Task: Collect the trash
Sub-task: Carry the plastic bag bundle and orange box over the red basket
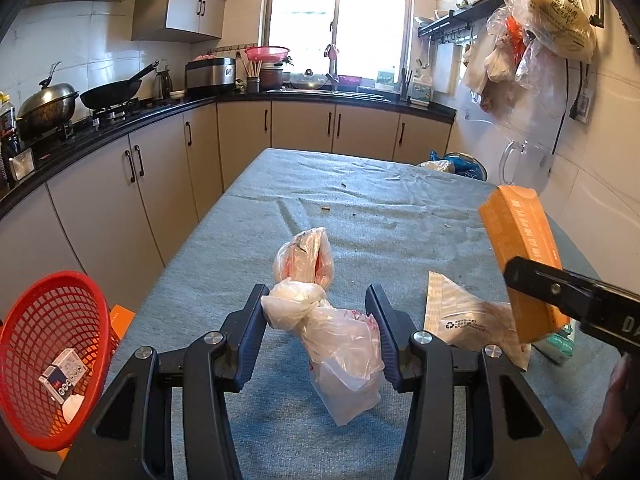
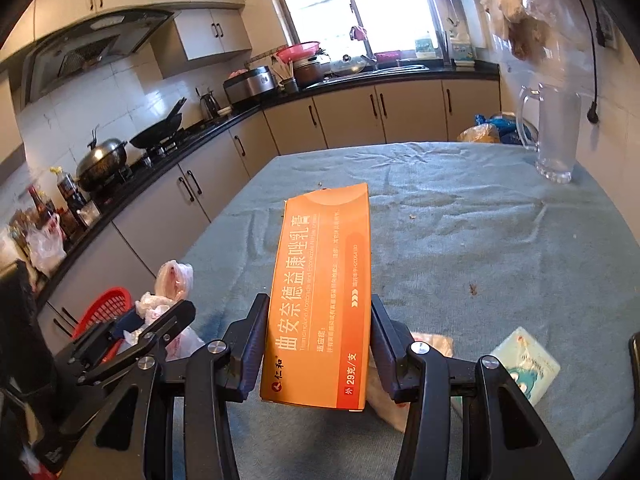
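My left gripper (image 1: 318, 334) holds a crumpled clear plastic bag (image 1: 320, 320) between its fingers, lifted above the blue-grey tablecloth (image 1: 380, 208); the pads press its sides. My right gripper (image 2: 318, 344) is shut on a long orange medicine box (image 2: 320, 296) and holds it above the table; the box also shows at the right of the left wrist view (image 1: 520, 256). A red mesh basket (image 1: 52, 360) stands off the table's left edge with a small white box (image 1: 64, 372) inside. A flat clear wrapper (image 1: 468, 320) and a teal tissue pack (image 2: 524, 364) lie on the cloth.
A glass pitcher (image 2: 556, 136) stands at the table's far right. Small crumbs (image 1: 325, 209) dot the cloth. Kitchen counters with woks (image 1: 108, 92) run along the left and back. Bags (image 1: 548, 20) hang on the right wall.
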Action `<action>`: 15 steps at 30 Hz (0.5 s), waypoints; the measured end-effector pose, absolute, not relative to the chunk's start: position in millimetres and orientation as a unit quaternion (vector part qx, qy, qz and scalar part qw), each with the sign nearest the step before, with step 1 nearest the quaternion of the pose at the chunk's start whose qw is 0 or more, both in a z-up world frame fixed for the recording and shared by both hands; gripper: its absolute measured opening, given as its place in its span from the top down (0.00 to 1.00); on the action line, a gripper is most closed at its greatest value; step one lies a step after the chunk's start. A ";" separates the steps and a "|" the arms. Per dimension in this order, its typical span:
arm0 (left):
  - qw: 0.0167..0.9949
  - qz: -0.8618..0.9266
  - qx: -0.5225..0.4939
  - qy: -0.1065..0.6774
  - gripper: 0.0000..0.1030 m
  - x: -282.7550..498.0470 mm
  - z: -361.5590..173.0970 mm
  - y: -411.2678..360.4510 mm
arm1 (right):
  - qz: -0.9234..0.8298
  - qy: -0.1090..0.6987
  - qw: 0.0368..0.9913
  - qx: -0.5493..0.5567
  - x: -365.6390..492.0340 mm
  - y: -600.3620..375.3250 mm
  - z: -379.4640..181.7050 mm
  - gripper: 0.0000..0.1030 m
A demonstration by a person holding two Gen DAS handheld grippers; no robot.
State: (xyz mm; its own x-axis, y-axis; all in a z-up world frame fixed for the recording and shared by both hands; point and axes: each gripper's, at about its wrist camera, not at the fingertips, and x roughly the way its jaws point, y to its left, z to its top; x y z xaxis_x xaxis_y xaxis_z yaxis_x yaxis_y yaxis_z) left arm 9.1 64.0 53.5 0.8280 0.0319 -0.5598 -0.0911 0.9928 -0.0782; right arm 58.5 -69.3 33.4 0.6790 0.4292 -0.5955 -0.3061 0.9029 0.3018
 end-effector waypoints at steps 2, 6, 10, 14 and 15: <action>0.956 0.031 -0.050 0.288 0.53 3.7 56.5 64.3 | 0.196 0.346 0.913 0.088 50.3 -69.9 33.4 0.50; 0.959 0.030 -0.048 0.279 0.53 -11.0 62.9 67.0 | 0.192 0.355 0.910 0.093 35.7 -67.7 31.5 0.50; 0.960 0.035 -0.058 0.273 0.53 -27.8 68.6 77.4 | 0.190 0.353 0.912 0.085 20.9 -61.5 37.7 0.50; 0.961 0.045 -0.069 0.263 0.53 -46.0 76.8 94.1 | 0.196 0.346 0.915 0.071 7.5 -49.4 47.4 0.50; 0.962 0.047 -0.071 0.260 0.53 -48.8 79.0 96.2 | 0.199 0.344 0.915 0.068 4.1 -45.8 49.6 0.50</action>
State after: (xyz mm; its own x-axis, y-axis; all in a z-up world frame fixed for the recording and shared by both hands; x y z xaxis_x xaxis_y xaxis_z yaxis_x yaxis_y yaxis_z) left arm -48.8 96.2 79.0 0.8600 0.0546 -0.5074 -0.1282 0.9855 -0.1112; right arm 4.1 -45.8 49.6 0.6839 0.4103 -0.6033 -0.3163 0.9119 0.2616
